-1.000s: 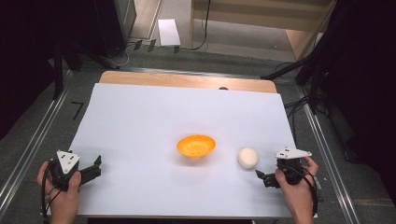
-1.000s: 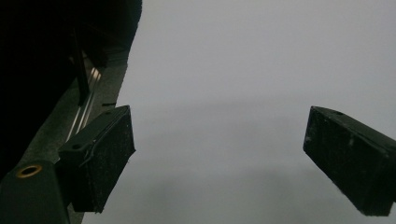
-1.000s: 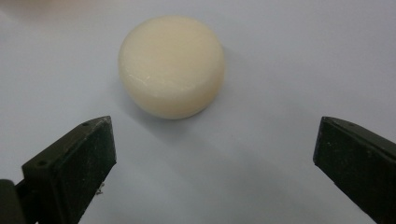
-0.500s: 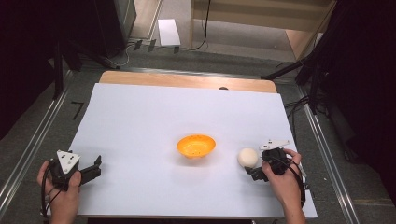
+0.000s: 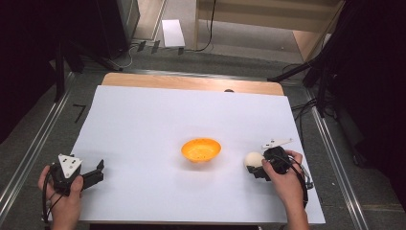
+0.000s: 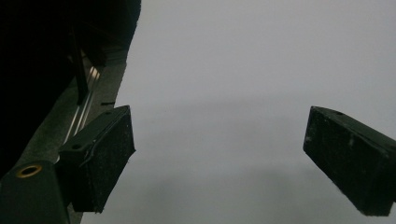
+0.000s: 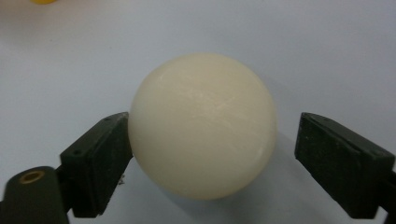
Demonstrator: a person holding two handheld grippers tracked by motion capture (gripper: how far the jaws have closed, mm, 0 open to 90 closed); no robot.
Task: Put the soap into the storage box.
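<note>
An orange bowl (image 5: 201, 150) sits mid-table on the white sheet (image 5: 158, 120).

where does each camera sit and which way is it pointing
High view: above the person's side, facing forward and down on the white table; both hands, left gripper and right gripper show.
Left gripper view: on the left gripper, facing bare table between open jaws.
Right gripper view: on the right gripper, facing the cream ball between its jaws, which have just been closing; one pad touches, the other stands apart.
Shared: high and right gripper views show the ball and orange bowl.
</note>
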